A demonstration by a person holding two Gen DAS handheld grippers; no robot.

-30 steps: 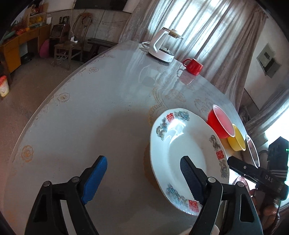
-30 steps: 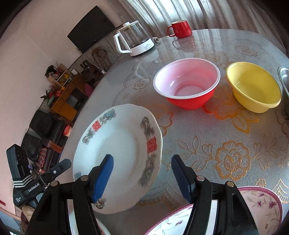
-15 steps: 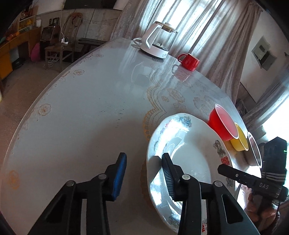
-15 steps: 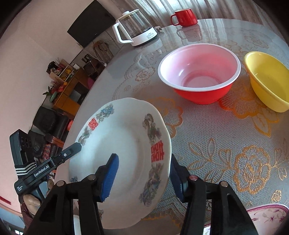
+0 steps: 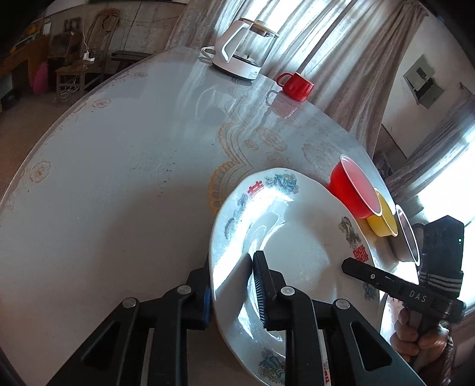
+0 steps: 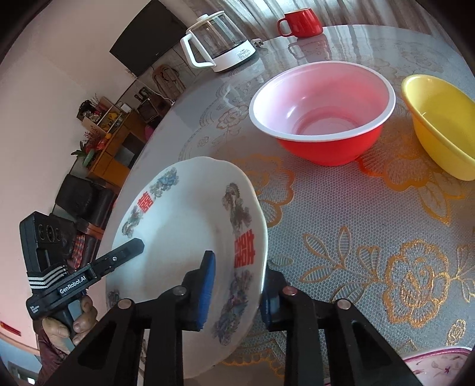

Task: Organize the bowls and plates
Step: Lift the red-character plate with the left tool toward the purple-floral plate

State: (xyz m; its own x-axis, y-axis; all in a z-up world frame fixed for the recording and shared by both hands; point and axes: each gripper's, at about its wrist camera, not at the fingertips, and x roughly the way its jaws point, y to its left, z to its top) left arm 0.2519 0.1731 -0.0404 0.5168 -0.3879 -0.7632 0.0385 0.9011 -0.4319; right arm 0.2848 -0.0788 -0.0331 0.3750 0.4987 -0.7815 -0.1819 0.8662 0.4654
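A white plate [image 5: 297, 246] with red and blue patterns lies at the table's near side, tilted a little. My left gripper [image 5: 231, 285] has the plate's left rim between its closing jaws; one pad lies on the inner face, the other is hidden behind the rim. In the right wrist view the same plate [image 6: 184, 231] has its right rim between the closing jaws of my right gripper [image 6: 237, 294], with a blue pad on the inner face. Each gripper also shows in the other's view, held by a hand. A red bowl [image 6: 323, 118] and a yellow bowl [image 6: 442, 127] stand beyond.
A glass kettle [image 6: 219, 44] and a red mug [image 6: 299, 22] stand at the table's far edge. A pink-rimmed floral plate [image 6: 439, 362] lies at the near right. A metal-rimmed dish [image 5: 406, 234] sits past the yellow bowl [image 5: 383, 222]. The lace-covered table [image 5: 118, 178] stretches left.
Both grippers have drawn their jaws in from wide apart onto opposite rims of the white plate. Both have come a little closer to it and lower.
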